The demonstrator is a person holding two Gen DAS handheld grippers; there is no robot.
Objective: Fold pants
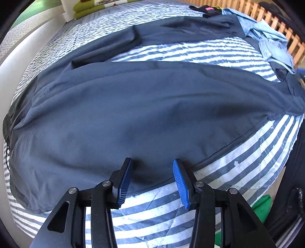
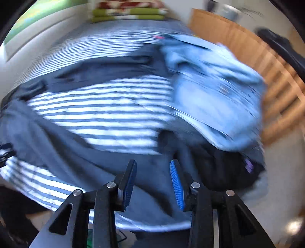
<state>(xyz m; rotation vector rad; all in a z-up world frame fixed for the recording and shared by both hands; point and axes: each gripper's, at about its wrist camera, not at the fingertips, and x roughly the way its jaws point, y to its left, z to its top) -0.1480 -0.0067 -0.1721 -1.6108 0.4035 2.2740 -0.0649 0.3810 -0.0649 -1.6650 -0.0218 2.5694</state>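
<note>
Dark grey-blue pants (image 1: 133, 106) lie spread on a striped bedspread (image 1: 190, 49), one leg across the middle and the other leg (image 1: 181, 30) farther back. My left gripper (image 1: 152, 161) points down over the near edge of the front leg, open, with fabric below the gap and no pad pressing on it. The right wrist view is blurred. There my right gripper (image 2: 152, 162) hovers open over the dark pants (image 2: 57, 152), with nothing gripped between its blue pads (image 2: 176, 183).
Light blue jeans (image 1: 270, 42) (image 2: 213, 91) lie crumpled at the right of the bed, partly over the dark pants. A wooden slatted rail (image 1: 276, 22) runs behind them. Folded green blankets (image 1: 85, 9) sit at the far end. Something green (image 1: 261, 209) lies below the bed's near right edge.
</note>
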